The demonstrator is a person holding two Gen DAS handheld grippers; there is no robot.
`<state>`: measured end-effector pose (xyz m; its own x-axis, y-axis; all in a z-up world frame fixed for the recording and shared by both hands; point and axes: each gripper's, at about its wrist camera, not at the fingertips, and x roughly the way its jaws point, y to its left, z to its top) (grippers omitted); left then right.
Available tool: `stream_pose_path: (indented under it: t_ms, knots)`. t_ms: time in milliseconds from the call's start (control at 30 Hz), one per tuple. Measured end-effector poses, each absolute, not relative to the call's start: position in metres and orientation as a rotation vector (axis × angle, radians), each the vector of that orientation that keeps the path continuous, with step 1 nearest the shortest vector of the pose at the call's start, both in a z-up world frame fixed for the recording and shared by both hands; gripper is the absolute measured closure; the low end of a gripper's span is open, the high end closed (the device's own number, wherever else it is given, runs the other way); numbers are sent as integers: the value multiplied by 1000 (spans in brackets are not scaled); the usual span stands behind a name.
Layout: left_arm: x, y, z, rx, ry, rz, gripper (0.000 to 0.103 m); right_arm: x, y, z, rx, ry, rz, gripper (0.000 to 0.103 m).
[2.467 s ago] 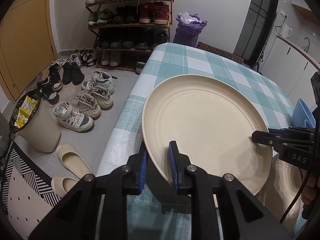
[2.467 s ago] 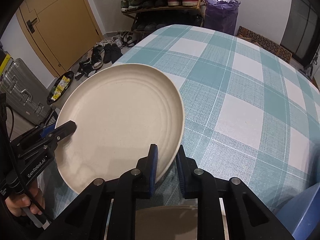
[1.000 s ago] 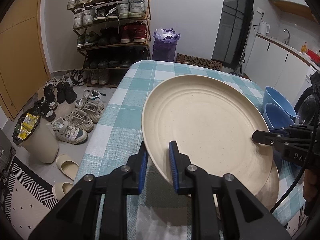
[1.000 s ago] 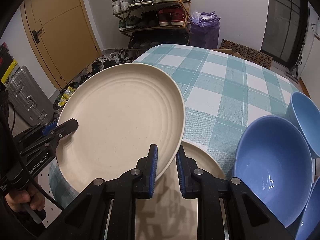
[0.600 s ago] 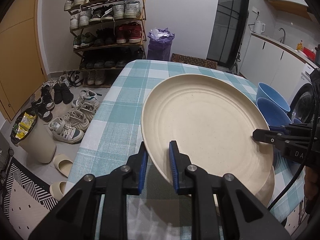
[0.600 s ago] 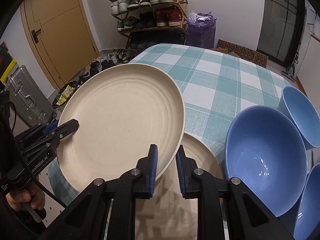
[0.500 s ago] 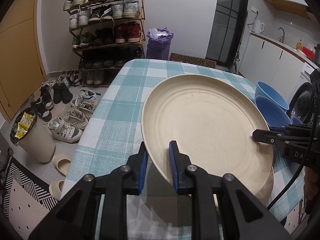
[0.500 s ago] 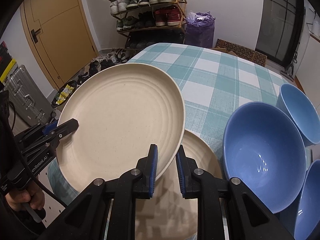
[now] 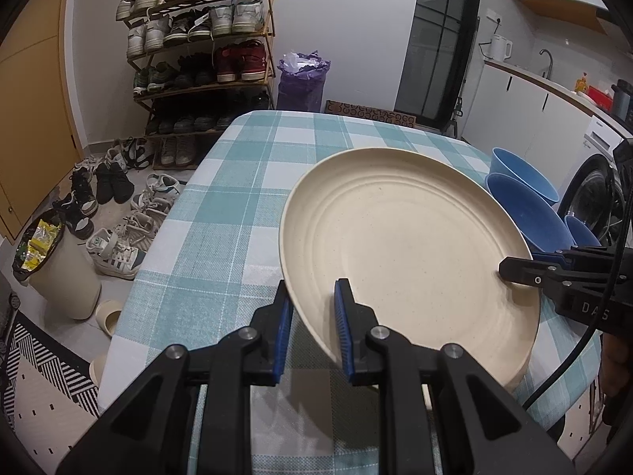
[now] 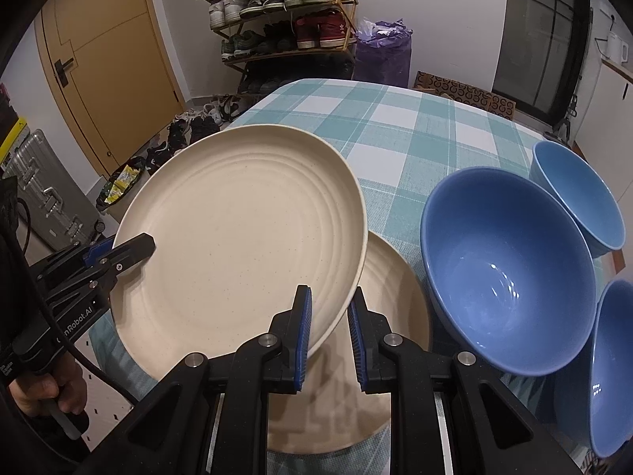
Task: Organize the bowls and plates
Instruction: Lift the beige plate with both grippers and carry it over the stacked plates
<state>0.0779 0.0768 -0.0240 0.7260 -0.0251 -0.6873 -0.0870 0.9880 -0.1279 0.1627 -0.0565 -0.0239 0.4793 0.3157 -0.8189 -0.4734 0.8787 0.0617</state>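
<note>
Clamping the near rim of a cream plate [image 9: 407,245] from opposite sides, the left gripper [image 9: 310,326] and the right gripper [image 10: 328,334] each had their blue-padded jaws drawn nearly together on the thin edge, so the plate hung between them, tilted, above the checked tablecloth [image 9: 221,213]. Two grips on opposite edges looked to me like a way to keep so wide and shallow a dish from swinging or slipping. Directly beneath it, on the near part of the table, lay a second cream plate [image 10: 391,277] of the same kind, and I judged the held one was meant to be stacked onto it. To the right stood three blue bowls, the largest [image 10: 510,273] just beside the lower plate, another [image 10: 577,198] farther back and a third [image 10: 611,364] nearer, grouped as if bowls were being kept apart from plates. On the left gripper's body I could read "Robot.AI", its first letters hidden; on the right one, "DAS". Beyond the table stood a shoe rack [image 9: 201,51] and a purple bag [image 9: 302,83].
</note>
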Motion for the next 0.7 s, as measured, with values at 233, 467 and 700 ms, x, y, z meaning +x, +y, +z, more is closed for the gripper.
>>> stream_pose_path:
  t_ms: [233, 467, 700]
  knots:
    - [75, 71, -28, -155, 766, 23, 84, 155, -62, -27, -177, 959, 467, 84]
    - [73, 65, -29, -149, 766, 8, 84, 152, -69, -29, -172, 961, 453, 84]
    - [71, 59, -29, -141, 767, -5, 84, 144, -78, -29, -168, 961, 441, 84]
